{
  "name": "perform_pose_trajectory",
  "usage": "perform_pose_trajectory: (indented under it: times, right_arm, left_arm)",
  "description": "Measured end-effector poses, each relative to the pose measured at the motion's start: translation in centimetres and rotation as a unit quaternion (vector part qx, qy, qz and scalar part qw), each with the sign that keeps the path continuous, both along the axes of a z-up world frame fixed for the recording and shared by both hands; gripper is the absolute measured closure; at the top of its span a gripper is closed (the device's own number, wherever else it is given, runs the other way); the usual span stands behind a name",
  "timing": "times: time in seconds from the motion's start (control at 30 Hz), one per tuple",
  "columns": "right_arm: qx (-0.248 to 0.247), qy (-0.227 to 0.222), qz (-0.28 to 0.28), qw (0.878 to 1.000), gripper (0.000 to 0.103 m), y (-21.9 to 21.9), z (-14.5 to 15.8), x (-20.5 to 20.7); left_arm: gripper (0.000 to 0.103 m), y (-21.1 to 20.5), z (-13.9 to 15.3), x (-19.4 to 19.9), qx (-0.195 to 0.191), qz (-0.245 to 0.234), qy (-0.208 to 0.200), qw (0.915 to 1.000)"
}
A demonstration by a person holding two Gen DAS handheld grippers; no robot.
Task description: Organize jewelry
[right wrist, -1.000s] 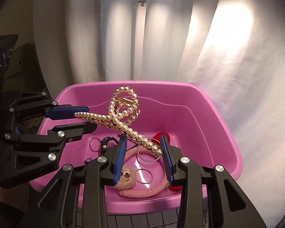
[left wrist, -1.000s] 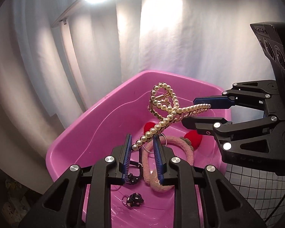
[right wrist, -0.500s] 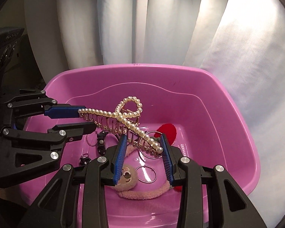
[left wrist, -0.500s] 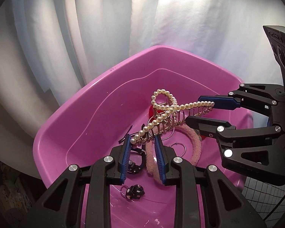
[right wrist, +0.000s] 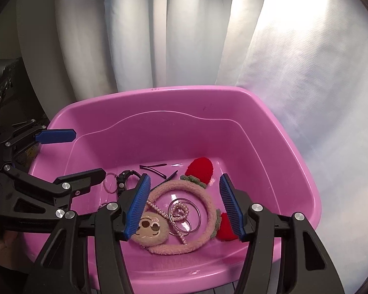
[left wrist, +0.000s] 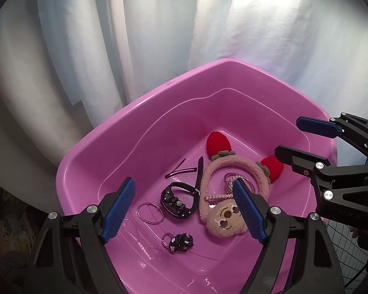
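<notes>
- Now left gripper jaws opening, nothing between them; hovering above pink tub.
- Right gripper likewise opening, empty.
- Pearl clip lies inside fuzzy headband, tub centre; looks released.

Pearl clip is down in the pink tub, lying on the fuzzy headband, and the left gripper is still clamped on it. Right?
Not quite. The pearl hair clip does lie in the pink tub across the plush headband, but the left gripper is not clamped on it: its fingers are opening with nothing between them. The left wrist view shows it.
</notes>
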State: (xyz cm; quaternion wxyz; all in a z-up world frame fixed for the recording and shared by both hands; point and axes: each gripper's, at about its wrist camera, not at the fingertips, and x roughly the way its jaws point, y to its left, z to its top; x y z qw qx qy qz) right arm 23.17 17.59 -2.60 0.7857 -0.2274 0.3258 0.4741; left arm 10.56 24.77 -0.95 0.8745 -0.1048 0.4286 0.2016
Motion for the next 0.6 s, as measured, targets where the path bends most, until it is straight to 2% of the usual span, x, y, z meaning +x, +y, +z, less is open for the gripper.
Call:
perform_pose_trajectory:
  times: [0.2, 0.6]
  right_arm:
    - [-0.001, -0.002, -0.010, 1.000, 0.043, -0.6, 0.0, -0.4]
    - [-0.006, -0.005, -0.024, 1.000, 0.041, -1.1, -0.3, -1.0]
  left_arm:
    - [0.023, 0.2, -0.4, -0.4, -0.002, 0.020, 0.018, 0.9996]
    - [0.023, 0.4, -0.4, -1.1, 0.002, 0.045, 0.022, 0.9988]
